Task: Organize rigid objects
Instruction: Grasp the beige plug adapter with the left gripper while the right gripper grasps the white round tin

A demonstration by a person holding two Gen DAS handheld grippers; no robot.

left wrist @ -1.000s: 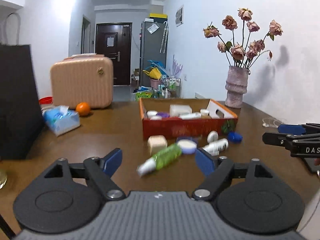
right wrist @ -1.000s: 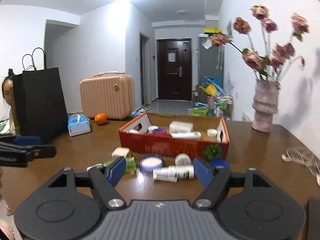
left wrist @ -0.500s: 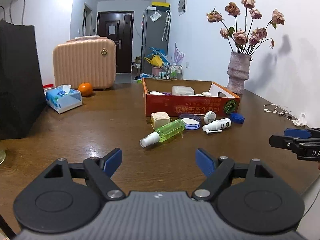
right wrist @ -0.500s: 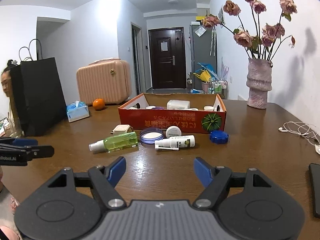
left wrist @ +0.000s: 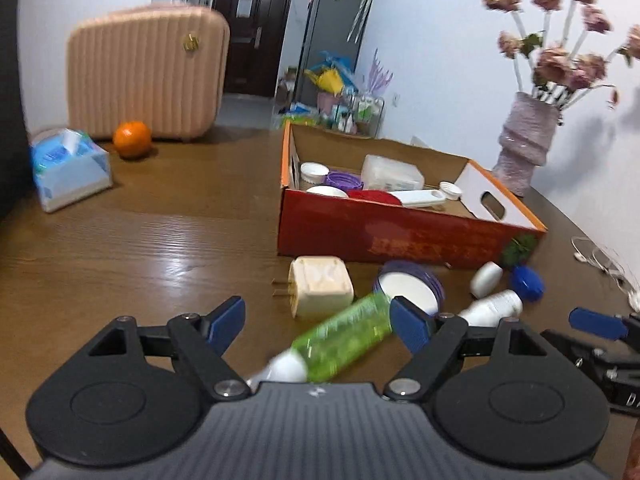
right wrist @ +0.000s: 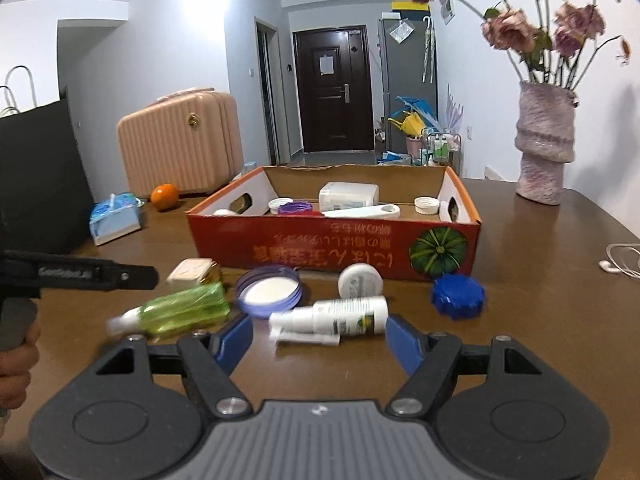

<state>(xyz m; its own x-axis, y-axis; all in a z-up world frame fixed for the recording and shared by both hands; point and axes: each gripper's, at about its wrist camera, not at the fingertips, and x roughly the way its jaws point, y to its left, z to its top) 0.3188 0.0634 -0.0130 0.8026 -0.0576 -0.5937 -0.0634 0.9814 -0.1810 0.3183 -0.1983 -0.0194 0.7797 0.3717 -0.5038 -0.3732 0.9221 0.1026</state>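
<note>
A red cardboard box (right wrist: 332,250) (left wrist: 384,236) holding several lids and containers stands mid-table. In front of it lie a green spray bottle (left wrist: 340,338) (right wrist: 182,312), a cream plug adapter (left wrist: 320,286) (right wrist: 194,272), a purple-rimmed lid (right wrist: 268,290) (left wrist: 412,284), a white spray bottle (right wrist: 332,318) (left wrist: 490,306), a white cap (right wrist: 360,278) and a blue cap (right wrist: 458,294) (left wrist: 528,282). My left gripper (left wrist: 318,326) is open, with the green bottle lying between its fingers. My right gripper (right wrist: 320,340) is open, just before the white spray bottle.
A pink suitcase (left wrist: 146,72), an orange (left wrist: 132,145), a tissue pack (left wrist: 68,168) and a black bag (right wrist: 40,176) stand at the left. A vase of flowers (right wrist: 546,142) stands at the back right. White earphones (right wrist: 620,260) lie at the right edge.
Both grippers have moved forward and down toward the loose objects. The green bottle now lies between the left fingers, and the white bottle sits just ahead of the right fingers.
</note>
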